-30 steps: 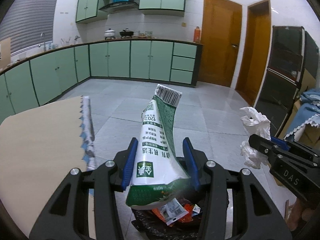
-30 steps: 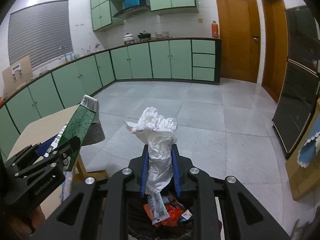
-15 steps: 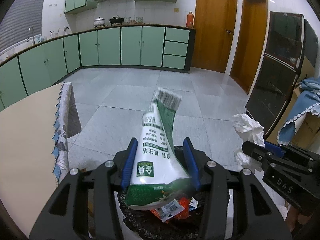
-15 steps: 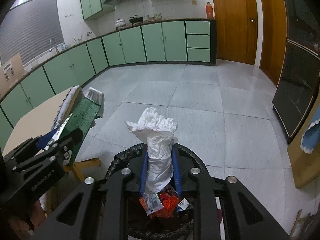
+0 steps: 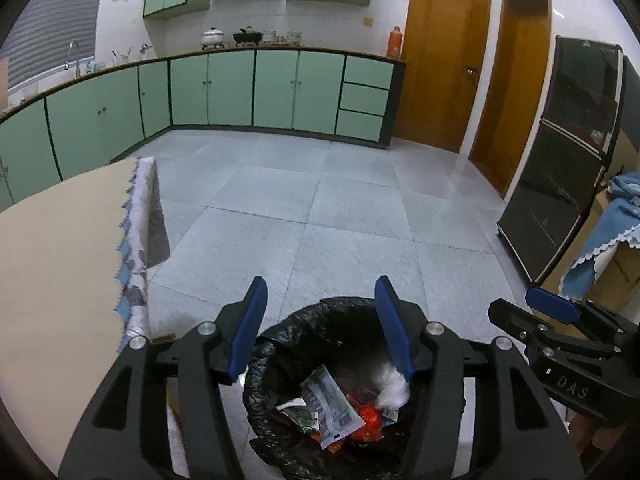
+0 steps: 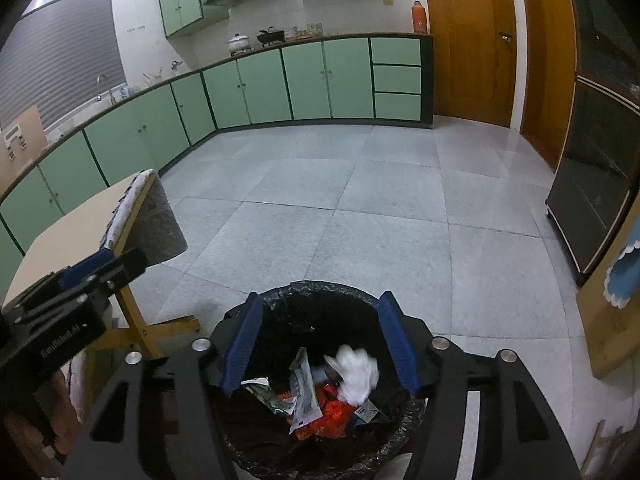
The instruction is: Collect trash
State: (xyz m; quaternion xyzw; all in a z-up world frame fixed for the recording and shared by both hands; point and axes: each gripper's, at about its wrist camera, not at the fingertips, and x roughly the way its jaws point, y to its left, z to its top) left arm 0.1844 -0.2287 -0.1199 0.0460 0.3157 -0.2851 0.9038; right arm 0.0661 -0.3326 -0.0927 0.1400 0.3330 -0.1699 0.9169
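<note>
Hovering over the bin (image 5: 304, 320), we hold both grippers with their jaws spread wide and nothing between them: the left gripper (image 5: 320, 320) and the right gripper (image 6: 318, 334) have just been opening. The wrapper (image 5: 330, 404) and the white tissue (image 6: 356, 374) now lie inside the bin among other scraps. We judge the risk small but real: swinging back toward the table (image 5: 60, 248) carelessly could snag the bag's loose rim and tip the bin.
</note>
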